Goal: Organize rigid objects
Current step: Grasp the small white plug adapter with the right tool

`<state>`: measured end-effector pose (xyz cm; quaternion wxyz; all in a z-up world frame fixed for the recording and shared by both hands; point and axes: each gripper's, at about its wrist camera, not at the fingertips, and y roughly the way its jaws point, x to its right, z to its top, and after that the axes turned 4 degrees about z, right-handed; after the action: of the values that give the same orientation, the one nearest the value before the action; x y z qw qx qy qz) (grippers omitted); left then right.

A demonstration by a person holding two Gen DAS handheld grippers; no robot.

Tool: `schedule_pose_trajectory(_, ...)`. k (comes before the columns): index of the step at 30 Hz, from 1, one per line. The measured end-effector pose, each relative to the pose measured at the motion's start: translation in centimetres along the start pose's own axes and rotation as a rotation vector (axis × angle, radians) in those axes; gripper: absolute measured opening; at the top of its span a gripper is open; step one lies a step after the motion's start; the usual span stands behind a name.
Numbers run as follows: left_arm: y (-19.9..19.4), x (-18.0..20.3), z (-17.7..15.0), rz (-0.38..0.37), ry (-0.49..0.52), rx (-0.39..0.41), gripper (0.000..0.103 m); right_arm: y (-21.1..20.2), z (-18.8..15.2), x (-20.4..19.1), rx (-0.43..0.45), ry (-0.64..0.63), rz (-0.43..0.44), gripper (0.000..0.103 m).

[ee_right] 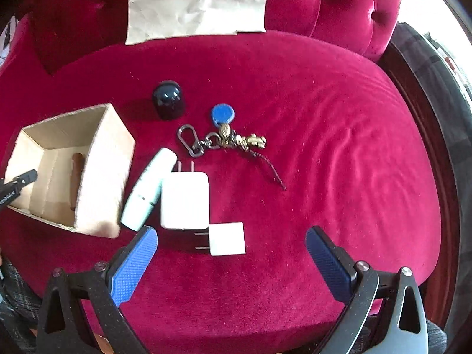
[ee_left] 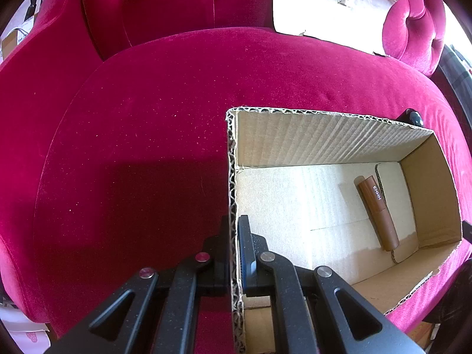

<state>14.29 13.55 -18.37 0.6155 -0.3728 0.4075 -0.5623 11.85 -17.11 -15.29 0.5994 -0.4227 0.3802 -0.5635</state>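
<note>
My left gripper (ee_left: 234, 236) is clamped on the near-left wall of the cardboard box (ee_left: 324, 135), one finger outside against the velvet and the other inside, so the raw corrugated edge runs straight up between them. Inside the box a brown lipstick tube (ee_left: 379, 212) lies on the floor by the far right wall, with bare cardboard between it and my fingers. My right gripper (ee_right: 231, 253) hangs spread wide above the seat, jaws apart with nothing between them except the small white plug cube (ee_right: 227, 239) lying just ahead. Touching that cube's prongs is the larger white charger (ee_right: 185, 200), and leaning against its left side is a pale mint tube (ee_right: 147, 188), which lies just beside the box's right wall. Farther off lie a keyring with carabiner and blue fob (ee_right: 221, 135) and a dark domed cap (ee_right: 168, 98). To the right of them the red velvet cushion (ee_right: 339, 162) runs open to its curved rim. A crumpled paper sheet (ee_right: 194, 3) rests against the tufted backrest.
</note>
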Motion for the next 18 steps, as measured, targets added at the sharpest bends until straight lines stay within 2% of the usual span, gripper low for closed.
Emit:
schedule_pose_trajectory(11,0.0,0.0,0.0,0.000,-0.001,0.000,0.005,3.6,-1.7,0.7,-0.102,0.024,0.003,0.103)
schedule_pose_trajectory(18,-0.1,0.0,-0.1,0.000,-0.002,0.000,0.005,4.1,-1.8,0.5,-0.095,0.019,0.007,0.103)
